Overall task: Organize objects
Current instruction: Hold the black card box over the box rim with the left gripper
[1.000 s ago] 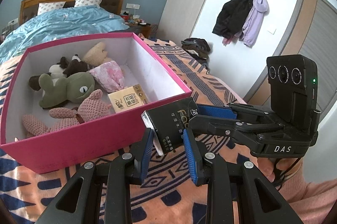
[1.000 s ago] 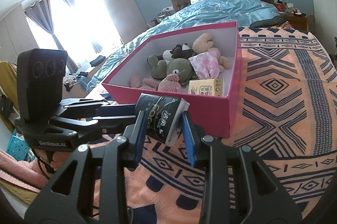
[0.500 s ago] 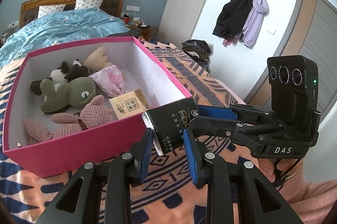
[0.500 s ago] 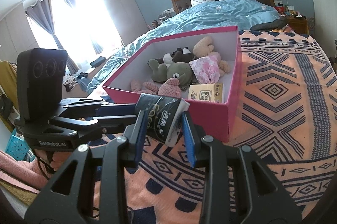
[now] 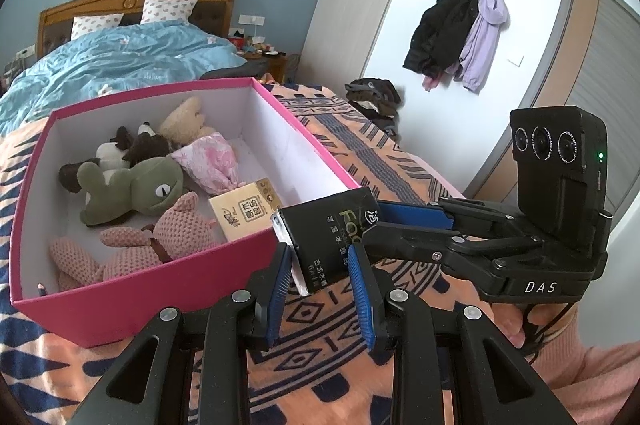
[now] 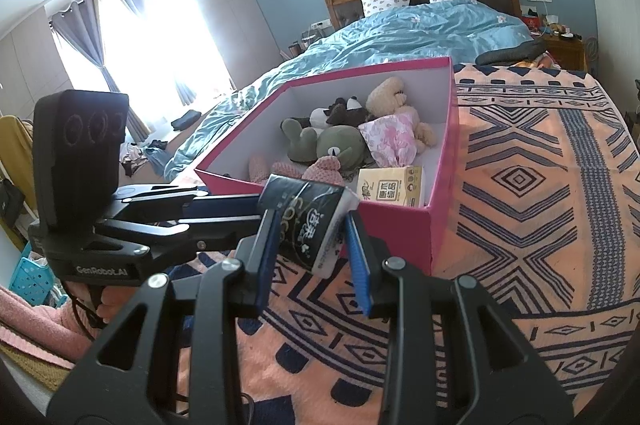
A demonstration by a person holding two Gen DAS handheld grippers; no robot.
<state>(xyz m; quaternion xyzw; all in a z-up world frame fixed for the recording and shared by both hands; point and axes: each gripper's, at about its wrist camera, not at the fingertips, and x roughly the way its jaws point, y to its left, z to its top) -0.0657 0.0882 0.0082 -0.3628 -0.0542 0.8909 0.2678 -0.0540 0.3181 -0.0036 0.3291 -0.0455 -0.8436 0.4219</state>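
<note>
**Left wrist and right wrist: one black pack, two grips**

Left wrist view. Looks down the left gripper (image 5: pixel 319 253), narrowed onto the lower end of a black tissue pack (image 5: pixel 332 237), blue pads (image 5: pixel 280 277) pressed against its two sides. Finds the right gripper (image 5: pixel 374 225) reaching in from the right side, clamped on the pack's far end, one finger above and one below. Catches the pack tilted, raised off the patterned blanket (image 5: pixel 360 161), just in front of the near right corner of the pink box (image 5: pixel 120 289) and overlapping its rim in the picture. Takes in, inside the box, a green plush (image 5: pixel 136 189), a pink knitted plush (image 5: pixel 160 237), a pink cloth bundle (image 5: pixel 208 161) and a tan carton (image 5: pixel 244 213) against the front wall. Includes coats (image 5: pixel 460 33) hanging on the white wall behind.

Right wrist view. Looks along the right gripper (image 6: pixel 311 225), closed down to the width of the tissue pack (image 6: pixel 308 217), pads flat on both sides. Meets the left gripper (image 6: pixel 256 211) coming from the left, its tips at the pack's other end. Places the pack in the air just before the front wall of the pink box (image 6: pixel 400 225), near the tan carton (image 6: pixel 390 187), not inside. Sets the box on the patterned blanket (image 6: pixel 520 185), green plush (image 6: pixel 340 147) within, blue duvet (image 6: pixel 400 33) beyond.
</note>
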